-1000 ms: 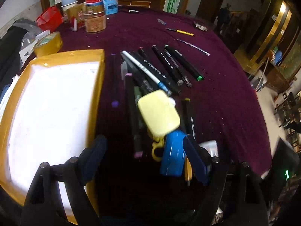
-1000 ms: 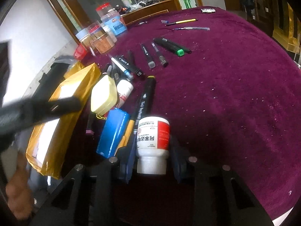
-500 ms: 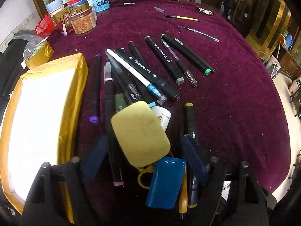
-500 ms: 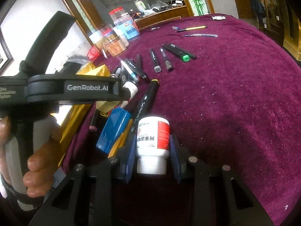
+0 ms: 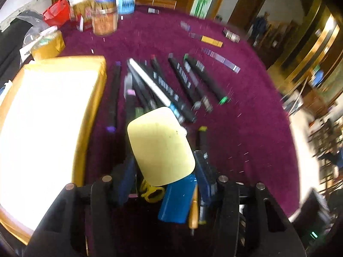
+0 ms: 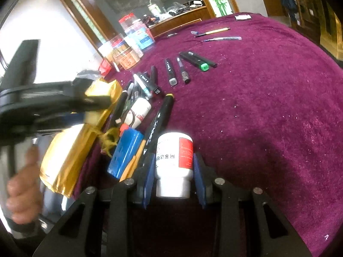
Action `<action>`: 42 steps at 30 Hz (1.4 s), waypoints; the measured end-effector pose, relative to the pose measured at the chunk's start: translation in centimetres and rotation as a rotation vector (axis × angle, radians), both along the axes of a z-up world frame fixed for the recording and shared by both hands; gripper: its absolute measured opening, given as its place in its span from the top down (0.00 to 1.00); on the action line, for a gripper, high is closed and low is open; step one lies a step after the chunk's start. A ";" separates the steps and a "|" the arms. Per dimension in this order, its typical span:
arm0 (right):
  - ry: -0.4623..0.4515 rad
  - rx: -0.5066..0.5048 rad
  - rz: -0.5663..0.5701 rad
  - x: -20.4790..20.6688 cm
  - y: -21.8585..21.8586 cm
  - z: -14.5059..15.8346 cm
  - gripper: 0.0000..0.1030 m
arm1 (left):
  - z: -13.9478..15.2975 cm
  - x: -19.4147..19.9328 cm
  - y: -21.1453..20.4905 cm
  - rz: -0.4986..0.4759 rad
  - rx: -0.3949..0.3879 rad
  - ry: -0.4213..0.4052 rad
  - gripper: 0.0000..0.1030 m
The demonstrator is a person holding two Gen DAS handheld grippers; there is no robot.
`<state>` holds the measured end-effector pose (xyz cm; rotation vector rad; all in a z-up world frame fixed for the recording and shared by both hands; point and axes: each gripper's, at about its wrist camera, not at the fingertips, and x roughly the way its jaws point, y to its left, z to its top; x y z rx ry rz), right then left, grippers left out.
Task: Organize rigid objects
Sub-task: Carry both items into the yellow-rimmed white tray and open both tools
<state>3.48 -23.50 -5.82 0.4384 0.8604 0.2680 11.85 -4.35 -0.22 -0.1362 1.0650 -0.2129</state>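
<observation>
Left gripper (image 5: 165, 182): I have its jaws closing around the pale yellow case (image 5: 159, 145); the picture is smeared, so I cannot say for sure that the pads already press on it.
Yellow case: between my left fingers, lying over the pile of markers (image 5: 163, 85), with a yellow ring (image 5: 151, 191) at its near end.
Right gripper (image 6: 174, 171): I hold it clamped on the white bottle (image 6: 174, 160), one pad on each side, the cap toward me.
Blue box (image 6: 125, 152): on the purple cloth (image 6: 257, 117), just left of the bottle, beside a black marker.
Gold tray (image 5: 92, 98): left of the markers, its white inside glaring.
Jars (image 6: 128, 49): at the far edge of the table.
</observation>
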 end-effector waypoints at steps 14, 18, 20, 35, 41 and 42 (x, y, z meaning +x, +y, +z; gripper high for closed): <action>-0.209 0.080 0.243 0.0 7.6 8.4 0.70 | 8.6 -7.5 12.9 0.120 -0.087 -0.152 0.51; -0.212 0.067 0.424 0.8 14.4 9.2 0.70 | 6.8 -7.9 17.4 0.231 -0.004 -0.128 0.51; -0.212 0.046 0.473 1.3 17.5 9.1 0.70 | 4.9 -7.5 19.1 0.281 0.041 -0.089 0.51; -0.133 -0.306 0.588 5.4 27.0 3.5 0.70 | -3.0 -4.9 21.0 0.294 0.151 0.056 0.51; -0.102 -0.331 0.577 5.6 27.4 2.4 0.69 | -3.8 -4.9 21.5 0.306 0.195 0.045 0.51; -0.110 -0.336 0.571 5.3 27.5 2.5 0.69 | -3.8 -4.9 21.4 0.309 0.199 0.046 0.49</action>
